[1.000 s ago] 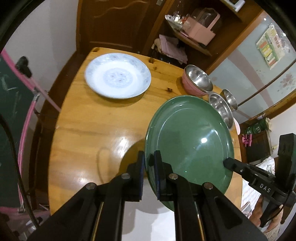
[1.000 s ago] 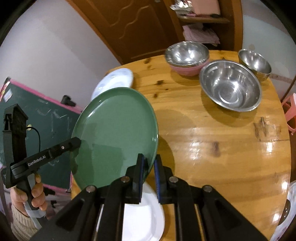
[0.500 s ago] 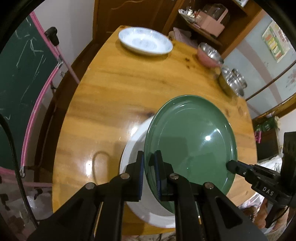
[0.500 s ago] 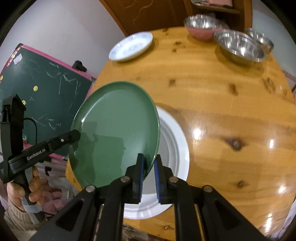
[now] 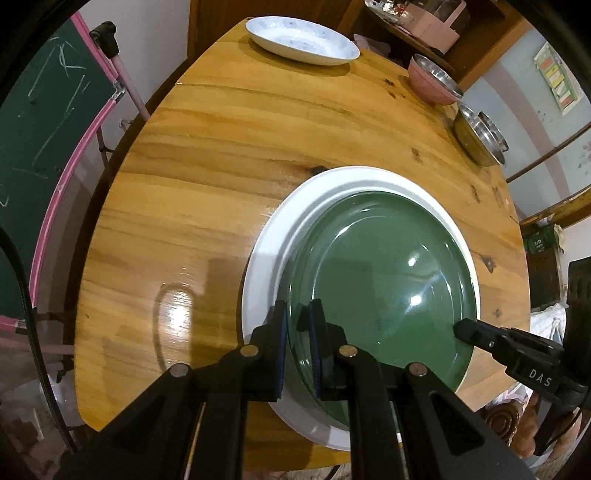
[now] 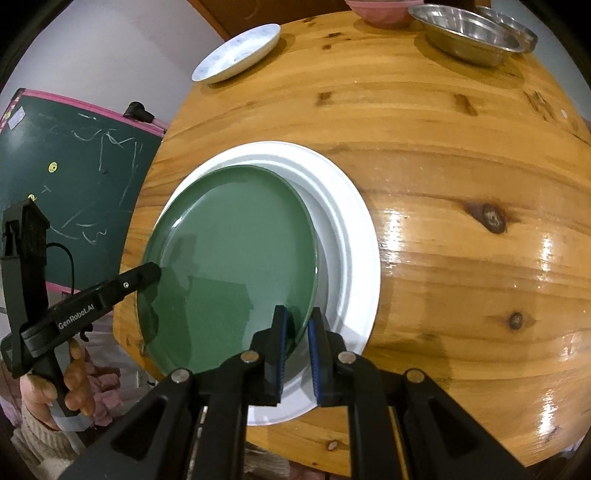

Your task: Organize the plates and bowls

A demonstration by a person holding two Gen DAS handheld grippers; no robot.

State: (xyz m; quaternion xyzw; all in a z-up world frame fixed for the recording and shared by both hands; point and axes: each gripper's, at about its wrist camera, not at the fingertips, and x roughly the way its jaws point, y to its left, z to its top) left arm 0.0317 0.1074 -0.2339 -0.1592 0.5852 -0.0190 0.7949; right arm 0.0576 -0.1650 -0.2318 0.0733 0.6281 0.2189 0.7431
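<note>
Two tools (image 5: 297,325) (image 6: 295,325) clamped on green plate (image 5: 380,280), glossy wooden table (image 5: 207,166), chalkboard (image 5: 40,122) beside.

You've got a glossy dark green plate (image 5: 380,280) sitting over a plain white plate (image 5: 266,258), both on a honey-coloured wooden table (image 5: 221,155) streaked with darker grain and knots. Your black left gripper (image 5: 297,326) and black right gripper (image 6: 297,326) show blue pads. Farther off, there's a white plate with a faint blue pattern (image 5: 301,38), a pink bowl (image 5: 430,86) and silver steel bowls (image 6: 469,35).
</note>
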